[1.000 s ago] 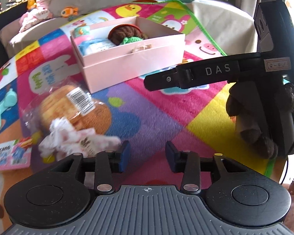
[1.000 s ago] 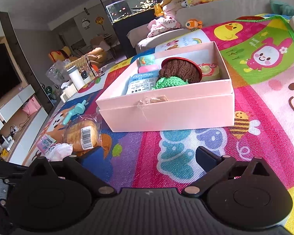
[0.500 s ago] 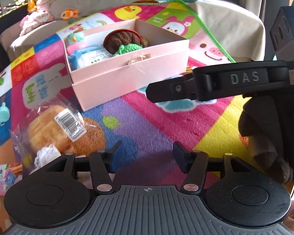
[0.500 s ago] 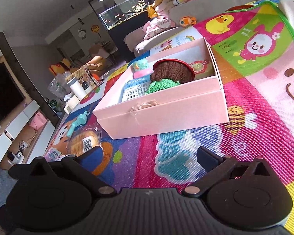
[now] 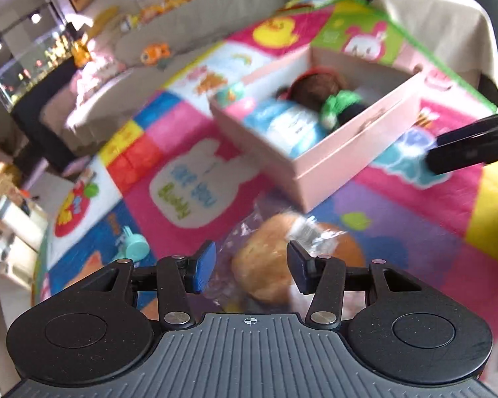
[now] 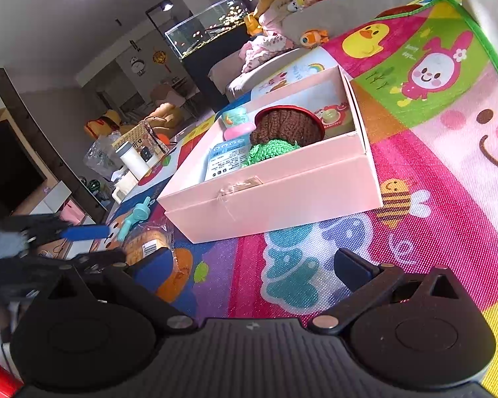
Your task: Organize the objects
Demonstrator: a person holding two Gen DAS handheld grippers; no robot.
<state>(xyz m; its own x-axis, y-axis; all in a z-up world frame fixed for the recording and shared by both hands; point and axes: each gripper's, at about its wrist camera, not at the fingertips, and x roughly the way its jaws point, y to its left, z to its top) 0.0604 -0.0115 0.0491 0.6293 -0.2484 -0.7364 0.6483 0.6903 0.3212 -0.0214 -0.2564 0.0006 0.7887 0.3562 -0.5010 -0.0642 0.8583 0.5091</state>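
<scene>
A wrapped bread bun (image 5: 265, 262) in clear plastic lies on the colourful play mat, just ahead of my open left gripper (image 5: 252, 268), between its blue pads and apart from them. The bun also shows in the right wrist view (image 6: 149, 248). A pink open box (image 6: 282, 205) holds a brown knitted item (image 6: 285, 126), a green knitted piece (image 6: 269, 149), a blue packet and small jars. My right gripper (image 6: 249, 272) is open and empty, in front of the box. The box also shows in the left wrist view (image 5: 348, 152).
A teal toy (image 5: 132, 245) lies on the mat left of the bun, also in the right wrist view (image 6: 136, 215). The right gripper's arm (image 5: 471, 146) reaches in at the right. Sofa with plush toys (image 6: 275, 46) and a fish tank (image 6: 209, 30) stand behind.
My left gripper has swung left and opened wider, so the bun now sits between its pads. The view is blurred with motion. My right gripper has risen slightly and stays open.
</scene>
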